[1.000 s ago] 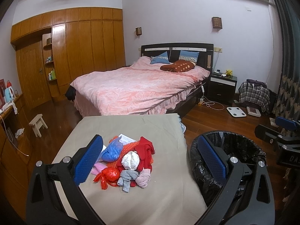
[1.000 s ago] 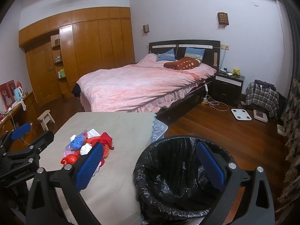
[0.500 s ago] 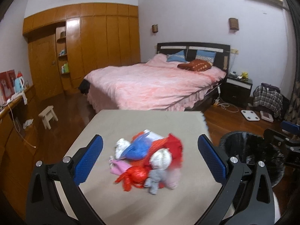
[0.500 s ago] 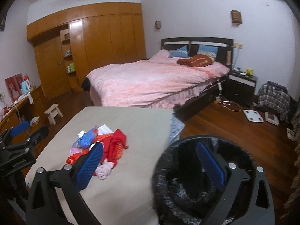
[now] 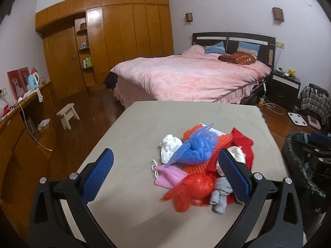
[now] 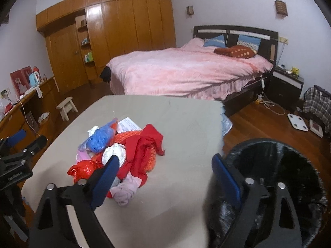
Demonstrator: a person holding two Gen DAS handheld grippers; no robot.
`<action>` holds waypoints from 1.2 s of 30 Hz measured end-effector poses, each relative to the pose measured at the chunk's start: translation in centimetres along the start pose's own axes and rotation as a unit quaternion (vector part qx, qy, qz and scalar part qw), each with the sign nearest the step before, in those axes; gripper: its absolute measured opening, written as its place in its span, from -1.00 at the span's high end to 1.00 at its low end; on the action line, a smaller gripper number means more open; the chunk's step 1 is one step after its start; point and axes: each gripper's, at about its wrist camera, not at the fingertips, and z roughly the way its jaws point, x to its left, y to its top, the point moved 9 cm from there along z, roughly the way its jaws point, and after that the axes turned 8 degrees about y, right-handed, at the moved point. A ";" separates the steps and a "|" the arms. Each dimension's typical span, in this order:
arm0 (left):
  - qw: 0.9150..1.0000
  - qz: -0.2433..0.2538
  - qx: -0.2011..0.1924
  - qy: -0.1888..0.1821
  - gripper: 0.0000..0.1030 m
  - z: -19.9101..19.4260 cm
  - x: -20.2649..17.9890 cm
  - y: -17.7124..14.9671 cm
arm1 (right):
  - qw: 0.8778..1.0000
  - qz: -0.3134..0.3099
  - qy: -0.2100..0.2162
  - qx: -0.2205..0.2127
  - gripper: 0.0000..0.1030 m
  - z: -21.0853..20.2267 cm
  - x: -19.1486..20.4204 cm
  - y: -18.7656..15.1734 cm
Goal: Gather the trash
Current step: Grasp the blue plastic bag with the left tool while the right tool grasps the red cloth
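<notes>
Nothing's binned yet as far as I can tell. The table (image 5: 144, 124) has the whole trash pile (image 5: 198, 161) sitting in the middle, and the bin (image 6: 285, 177) is right off its edge. Left claw (image 5: 165, 177) is wide open and empty near the pile; right claw (image 6: 165, 177) is closing, also empty.

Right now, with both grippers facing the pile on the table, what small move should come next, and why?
Probably ease the left gripper down onto the red plastic bag at the near edge of the pile: its jaws stand open and empty, framing that bag. The right gripper, jaws closing on nothing, sits nearer the black-lined bin.
</notes>
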 end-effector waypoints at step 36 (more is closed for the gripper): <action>0.996 0.024 0.050 -0.073 -0.10 10.1 -6.2 -1.3 | 0.993 -0.006 0.094 0.072 0.79 8.4 2.6 0.8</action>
